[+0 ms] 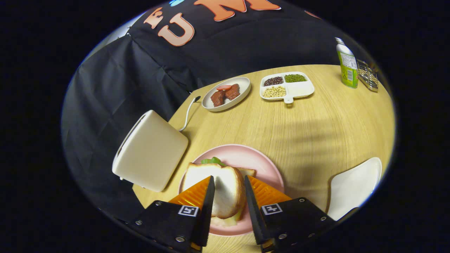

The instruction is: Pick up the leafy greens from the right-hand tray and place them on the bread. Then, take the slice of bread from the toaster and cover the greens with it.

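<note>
A pink plate (267,165) lies on the wooden table just ahead of my fingers. On it, a top slice of bread (225,189) rests over leafy greens (212,161), which poke out at its far edge and near edge. A corner of the lower bread (248,172) shows beside it. My gripper (228,182) hovers right over the top slice with its fingers apart; the left finger crosses the slice's white face and the right finger sits at its crust. The cream toaster (151,151) stands left of the plate, its slots hidden from here.
A white tray (355,186) lies right of the plate. At the table's far side are a plate of meat pieces (226,93), a divided dish of beans (286,86), a green bottle (347,65) and a metal rack (367,75). The toaster's cord (188,112) runs back.
</note>
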The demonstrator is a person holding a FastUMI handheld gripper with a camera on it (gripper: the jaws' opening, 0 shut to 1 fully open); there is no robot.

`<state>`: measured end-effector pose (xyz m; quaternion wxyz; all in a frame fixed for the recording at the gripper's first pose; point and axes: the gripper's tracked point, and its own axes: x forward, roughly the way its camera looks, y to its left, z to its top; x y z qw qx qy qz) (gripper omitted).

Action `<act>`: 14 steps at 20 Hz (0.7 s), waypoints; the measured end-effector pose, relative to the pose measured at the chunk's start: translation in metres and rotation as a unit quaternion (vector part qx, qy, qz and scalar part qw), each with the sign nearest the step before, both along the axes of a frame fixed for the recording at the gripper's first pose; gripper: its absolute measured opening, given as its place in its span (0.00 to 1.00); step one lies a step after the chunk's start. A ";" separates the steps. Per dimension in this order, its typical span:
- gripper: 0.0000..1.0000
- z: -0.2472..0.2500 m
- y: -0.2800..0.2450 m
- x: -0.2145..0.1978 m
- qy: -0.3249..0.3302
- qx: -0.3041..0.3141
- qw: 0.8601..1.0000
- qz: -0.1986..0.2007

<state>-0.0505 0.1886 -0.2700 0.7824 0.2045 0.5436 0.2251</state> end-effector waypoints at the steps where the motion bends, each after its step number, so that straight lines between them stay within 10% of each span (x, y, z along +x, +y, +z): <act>1: 0.57 0.001 -0.001 0.002 -0.005 -0.002 1.000 -0.003; 14: 0.92 0.084 -0.057 0.066 -0.193 -0.038 0.975 -0.104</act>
